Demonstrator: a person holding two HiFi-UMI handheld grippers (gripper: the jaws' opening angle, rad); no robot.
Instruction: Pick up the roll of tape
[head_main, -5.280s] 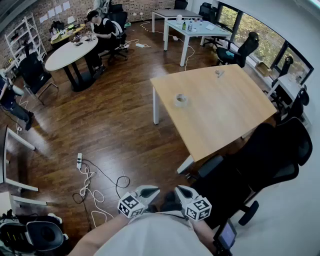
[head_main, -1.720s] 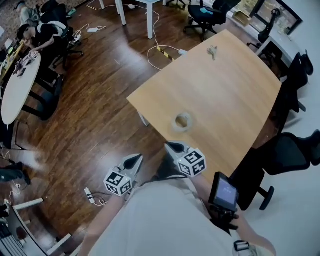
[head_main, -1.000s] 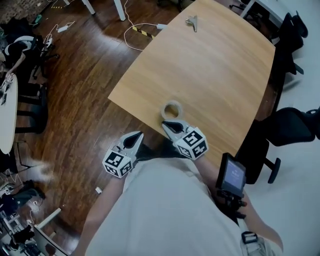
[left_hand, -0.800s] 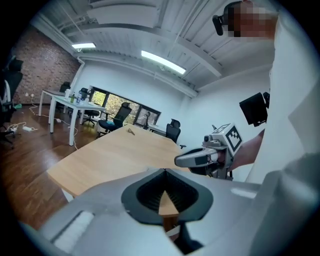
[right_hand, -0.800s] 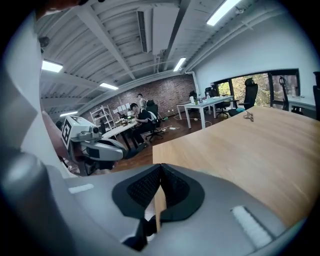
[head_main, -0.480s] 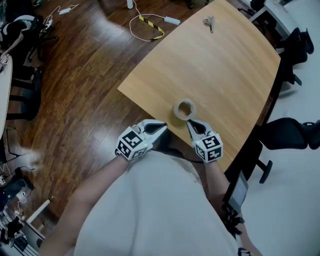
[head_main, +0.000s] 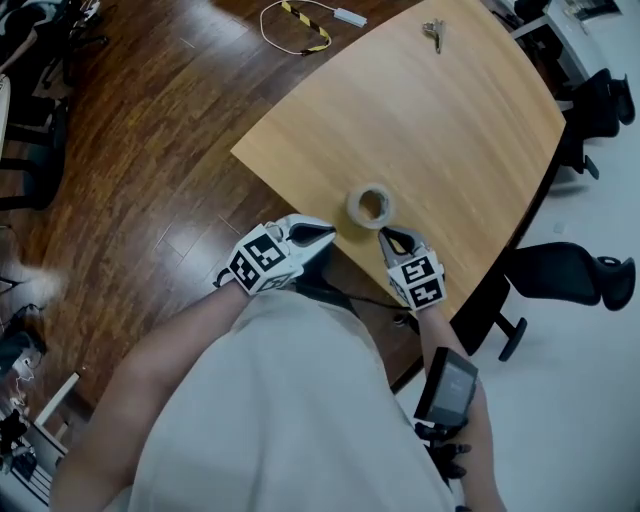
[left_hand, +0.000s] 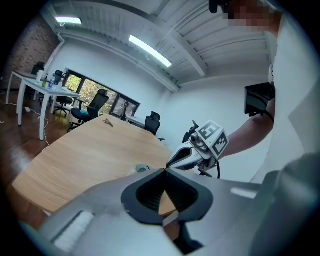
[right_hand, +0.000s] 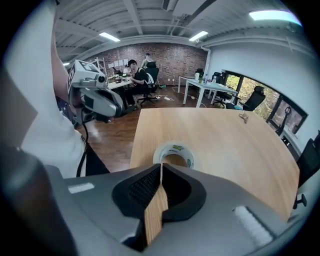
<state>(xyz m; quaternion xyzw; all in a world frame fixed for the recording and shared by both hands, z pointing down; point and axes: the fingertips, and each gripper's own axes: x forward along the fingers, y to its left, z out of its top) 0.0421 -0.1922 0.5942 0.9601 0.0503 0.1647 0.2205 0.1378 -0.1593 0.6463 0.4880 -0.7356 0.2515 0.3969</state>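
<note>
A roll of clear tape (head_main: 371, 205) lies flat on the wooden table (head_main: 460, 130), near its front edge. My right gripper (head_main: 381, 233) hovers just short of the roll, jaws shut and empty, tips pointing down at it. In the right gripper view the roll of tape (right_hand: 174, 154) sits right beyond the closed tips of the right gripper (right_hand: 161, 164). My left gripper (head_main: 330, 231) is shut and empty too, off the table edge to the roll's left. From the left gripper view, the left gripper (left_hand: 164, 170) points across the table past the tape (left_hand: 142, 169) toward the right gripper (left_hand: 170, 162).
A small metal clip (head_main: 434, 32) lies at the table's far end. Black office chairs (head_main: 560, 275) stand to the right of the table. A cable (head_main: 310, 30) runs over the wood floor beyond the table. A handheld device (head_main: 445, 385) hangs at the person's right forearm.
Both grippers have come forward toward the table edge. The right one has dipped and closed in on the tape roll; the left one has swung inward beside it.
</note>
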